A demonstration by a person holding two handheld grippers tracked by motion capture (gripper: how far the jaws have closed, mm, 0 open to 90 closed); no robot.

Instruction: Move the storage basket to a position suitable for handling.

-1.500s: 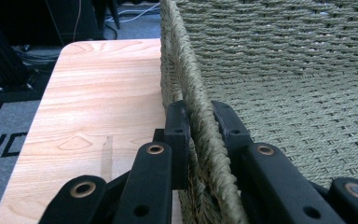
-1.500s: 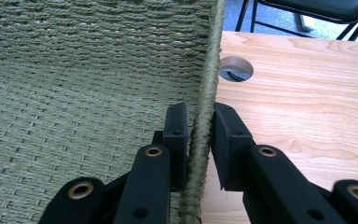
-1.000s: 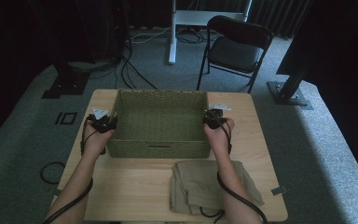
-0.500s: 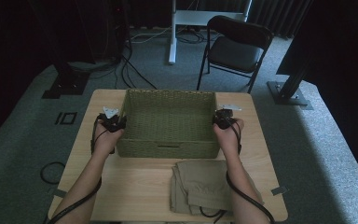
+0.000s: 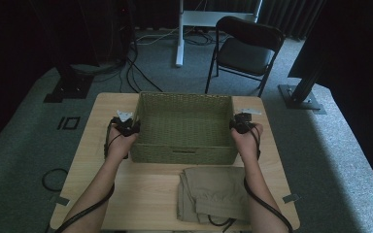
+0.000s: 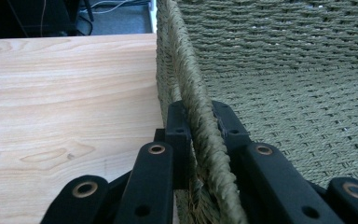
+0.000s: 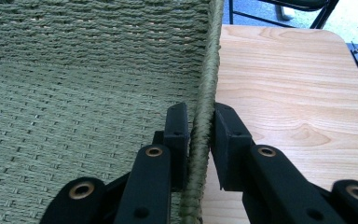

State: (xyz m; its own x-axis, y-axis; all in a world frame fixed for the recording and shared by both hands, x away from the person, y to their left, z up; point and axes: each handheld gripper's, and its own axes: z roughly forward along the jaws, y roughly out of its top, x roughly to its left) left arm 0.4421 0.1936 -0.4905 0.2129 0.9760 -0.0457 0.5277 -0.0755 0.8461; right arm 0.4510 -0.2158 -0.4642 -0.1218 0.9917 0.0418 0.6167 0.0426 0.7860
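Woven green basket sits on the wooden bench, toward its far edge. Left gripper has its jaws clamped on the basket's left rim; right gripper has its jaws straddling the right rim, pinching it. Folded khaki cloth lies near the front edge, just apart from the basket.
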